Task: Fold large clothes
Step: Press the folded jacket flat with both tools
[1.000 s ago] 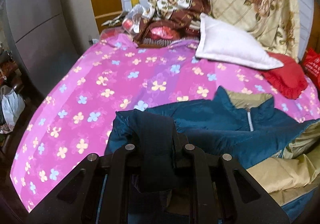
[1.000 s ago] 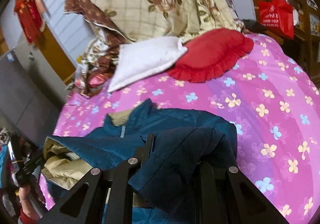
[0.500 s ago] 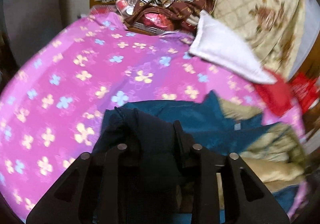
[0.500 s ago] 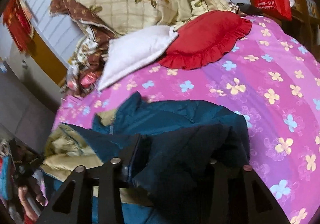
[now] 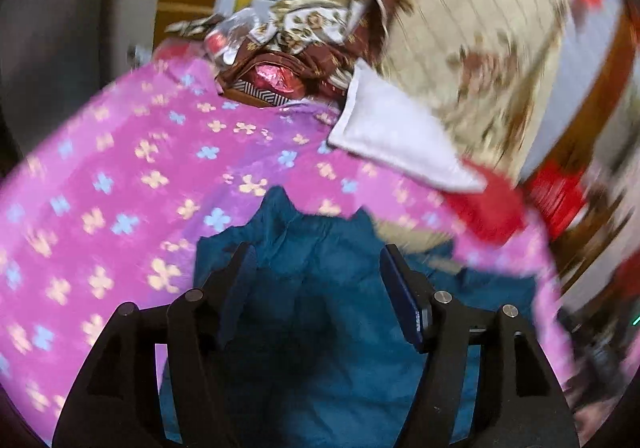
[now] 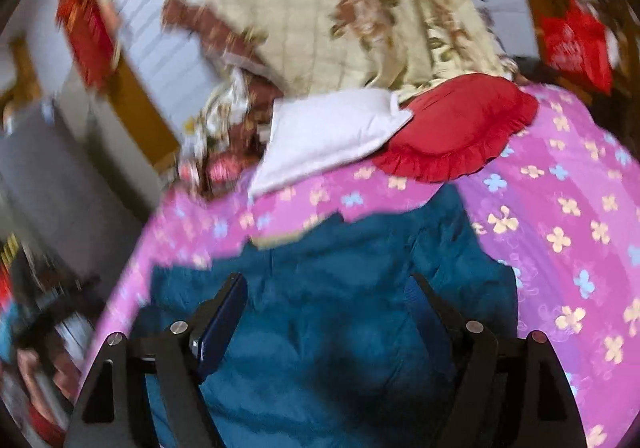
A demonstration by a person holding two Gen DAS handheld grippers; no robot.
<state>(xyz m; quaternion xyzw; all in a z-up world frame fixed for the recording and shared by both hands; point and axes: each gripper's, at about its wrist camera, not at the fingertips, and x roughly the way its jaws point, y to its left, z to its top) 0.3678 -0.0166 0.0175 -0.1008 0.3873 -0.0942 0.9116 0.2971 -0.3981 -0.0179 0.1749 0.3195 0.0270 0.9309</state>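
A teal padded jacket [image 5: 316,288] with a beige lining lies on the pink flowered bedspread [image 5: 120,183]. My left gripper [image 5: 314,252] hovers over the jacket's left side; its jaws are opening, and the fabric lies loose below and between them, not pinched. In the right wrist view the same jacket [image 6: 340,288] fills the lower middle, on the bedspread [image 6: 560,207]. My right gripper [image 6: 326,280] is over its right side, jaws opening wide, pads clear of the cloth. Both views are blurred by motion.
A white pillow [image 5: 392,135] and a red frilled cushion [image 6: 456,127] lie at the head of the bed. A beige rose-patterned quilt [image 6: 340,7] is heaped behind them, with a clutter of cloth and bags [image 5: 276,59] beside it. A red bag [image 6: 576,43] hangs far right.
Both grippers were shut on dark folds of the jacket; now both have opened and let the cloth drop flat. The left one has risen and tilted; the right one has shifted sideways.
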